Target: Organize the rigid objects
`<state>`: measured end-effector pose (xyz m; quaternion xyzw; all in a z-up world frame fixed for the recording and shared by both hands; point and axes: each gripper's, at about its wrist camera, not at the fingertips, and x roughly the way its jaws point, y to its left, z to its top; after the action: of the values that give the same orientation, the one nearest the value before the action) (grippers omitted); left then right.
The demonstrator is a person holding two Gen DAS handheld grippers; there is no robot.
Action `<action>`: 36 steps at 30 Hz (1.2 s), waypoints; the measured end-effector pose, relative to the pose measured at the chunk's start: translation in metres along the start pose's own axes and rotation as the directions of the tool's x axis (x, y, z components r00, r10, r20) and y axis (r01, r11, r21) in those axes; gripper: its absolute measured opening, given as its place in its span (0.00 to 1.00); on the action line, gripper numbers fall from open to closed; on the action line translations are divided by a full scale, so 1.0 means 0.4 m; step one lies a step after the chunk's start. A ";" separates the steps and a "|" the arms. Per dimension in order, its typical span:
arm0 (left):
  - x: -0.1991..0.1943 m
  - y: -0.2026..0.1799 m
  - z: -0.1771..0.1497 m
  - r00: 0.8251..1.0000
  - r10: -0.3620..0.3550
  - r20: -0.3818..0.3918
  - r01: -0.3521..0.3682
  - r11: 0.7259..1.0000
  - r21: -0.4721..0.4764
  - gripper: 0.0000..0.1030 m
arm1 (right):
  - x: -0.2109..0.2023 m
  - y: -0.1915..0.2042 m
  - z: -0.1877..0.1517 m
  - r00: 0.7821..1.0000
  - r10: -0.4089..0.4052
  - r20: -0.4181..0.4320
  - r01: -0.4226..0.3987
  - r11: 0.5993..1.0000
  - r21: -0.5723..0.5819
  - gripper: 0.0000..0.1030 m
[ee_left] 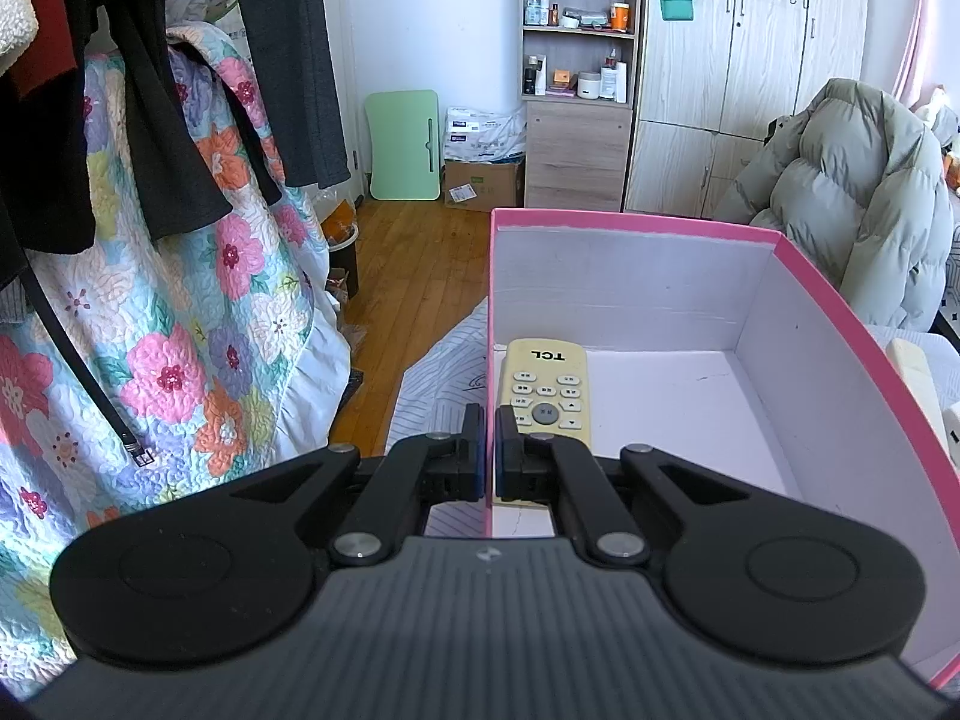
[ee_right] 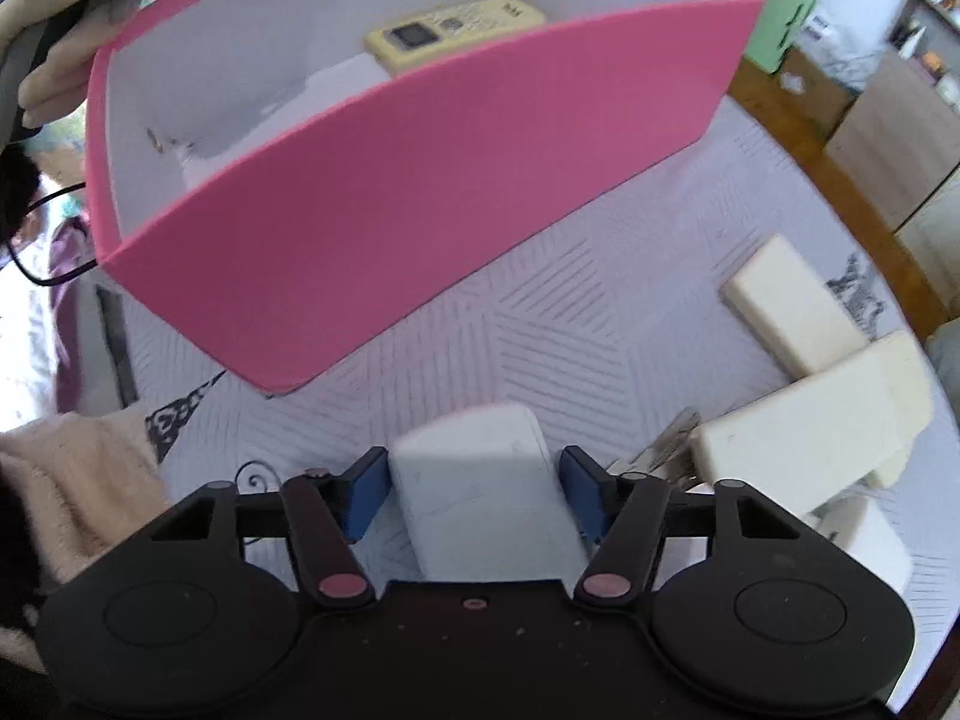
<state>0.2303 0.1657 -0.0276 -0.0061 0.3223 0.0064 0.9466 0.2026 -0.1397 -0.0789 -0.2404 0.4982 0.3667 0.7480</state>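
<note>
My left gripper point(ee_left: 489, 450) pinches the pink box point(ee_left: 804, 264) wall at lower centre, remote point(ee_left: 546, 390) inside. My right gripper point(ee_right: 474, 492) holds a white block point(ee_right: 486, 504), half open.

A pale striped bedcover point(ee_right: 600, 300) is seen carrying everything. On it are set a pink box point(ee_right: 420, 192) and, right of it, two cream blocks point(ee_right: 792, 312).

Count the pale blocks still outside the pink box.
3, maybe more hidden behind the right tool. One white block sits between its fingers; one cream block lies on the bedspread at right; another cream block lies below that.
</note>
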 end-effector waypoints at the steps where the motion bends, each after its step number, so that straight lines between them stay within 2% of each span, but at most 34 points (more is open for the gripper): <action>1: 0.000 -0.002 0.000 1.000 -0.001 0.001 0.001 1.000 0.000 0.02 | -0.008 0.002 -0.001 1.000 -0.019 0.017 0.018 1.000 0.021 0.62; 5: 0.000 0.002 -0.004 1.000 -0.004 0.002 0.004 1.000 -0.006 0.02 | -0.079 -0.005 -0.015 0.986 -0.064 0.157 0.042 0.989 0.139 0.62; 9: 0.000 0.001 -0.004 1.000 -0.005 0.002 0.005 1.000 -0.006 0.02 | -0.152 -0.002 -0.040 0.955 -0.133 0.265 0.069 0.969 0.238 0.61; 12: -0.001 0.002 -0.004 1.000 -0.004 0.002 0.004 1.000 -0.007 0.02 | -0.193 -0.016 -0.050 0.930 -0.163 0.330 0.059 0.951 0.304 0.61; 15: 0.000 0.000 -0.005 1.000 -0.005 0.002 0.005 1.000 -0.005 0.02 | -0.220 -0.015 -0.059 0.909 -0.189 0.373 0.055 0.938 0.342 0.61; 20: 0.000 0.001 -0.005 1.000 -0.005 0.002 0.005 1.000 -0.006 0.02 | -0.252 0.003 -0.054 0.882 -0.241 0.405 0.098 0.934 0.343 0.61; 23: -0.001 0.000 -0.005 1.000 -0.006 0.003 0.006 1.000 -0.007 0.02 | -0.286 0.006 -0.035 0.856 -0.275 0.437 0.129 0.933 0.335 0.61; 30: -0.001 0.001 -0.009 1.000 -0.009 0.003 0.009 1.000 -0.014 0.02 | -0.373 0.022 0.058 0.787 -0.244 0.567 0.088 0.954 0.287 0.61; 33: 0.001 0.008 -0.010 1.000 -0.014 0.004 0.014 1.000 -0.021 0.02 | -0.388 0.025 0.105 0.756 -0.184 0.628 0.007 0.962 0.274 0.61; 35: 0.002 0.013 -0.010 1.000 -0.016 0.004 0.016 1.000 -0.024 0.02 | -0.379 0.019 0.139 0.735 -0.117 0.668 -0.089 0.960 0.266 0.61; 36: 0.003 0.014 -0.009 1.000 -0.017 0.003 0.017 1.000 -0.026 0.02 | -0.366 0.022 0.155 0.733 -0.079 0.675 -0.133 0.958 0.256 0.61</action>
<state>0.2291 0.1711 -0.0313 -0.0213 0.3206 0.0026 0.9470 0.1964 -0.1347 0.0802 0.0284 0.2418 0.3637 0.8991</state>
